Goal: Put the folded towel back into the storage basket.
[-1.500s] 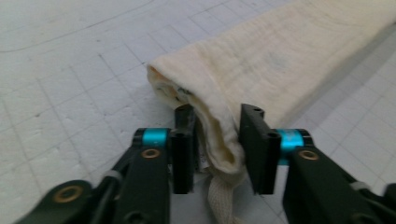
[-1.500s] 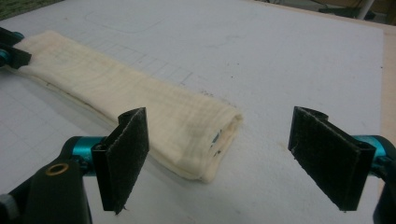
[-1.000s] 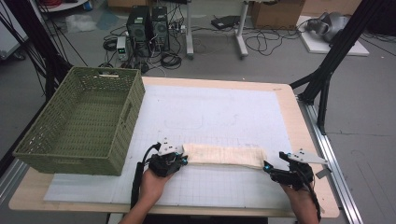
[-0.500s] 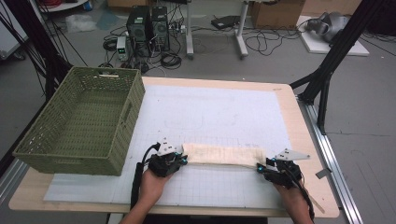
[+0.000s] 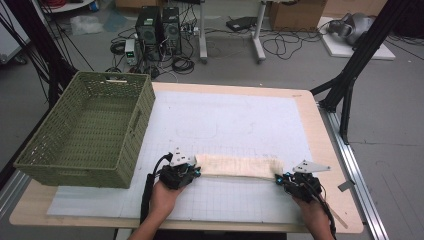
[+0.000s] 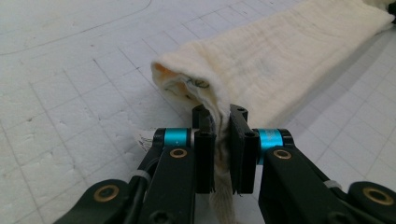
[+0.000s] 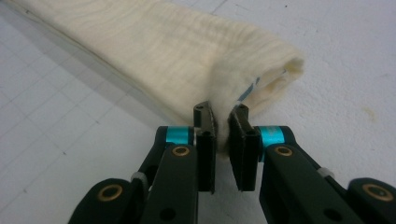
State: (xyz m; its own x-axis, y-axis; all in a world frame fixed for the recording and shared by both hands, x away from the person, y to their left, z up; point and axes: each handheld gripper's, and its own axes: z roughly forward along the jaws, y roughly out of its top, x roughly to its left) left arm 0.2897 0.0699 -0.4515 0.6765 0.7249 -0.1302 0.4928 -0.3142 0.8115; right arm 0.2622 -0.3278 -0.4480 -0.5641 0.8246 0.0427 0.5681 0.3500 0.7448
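A green woven basket (image 5: 85,131) stands on the left part of the wooden table (image 5: 330,150), partly on the white gridded mat (image 5: 235,125). Behind the table, on the grey floor — two computer towers (image 5: 159,27), loose cables (image 5: 285,45) and a cardboard box (image 5: 297,12).

We see a cream-white folded towel (image 5: 235,166) with a faint ribbed weave, and inside its open end in the left gripper view a hint of orange. The mat (image 5: 235,125) beneath is white, ruled in a fine grey grid, and the table (image 5: 327,150) edge around it is pale wood. The basket (image 5: 87,131) is olive green with a woven lattice. Both grippers, left (image 6: 220,135) and right (image 7: 223,133), are black with turquoise bands and brass-coloured rivets.
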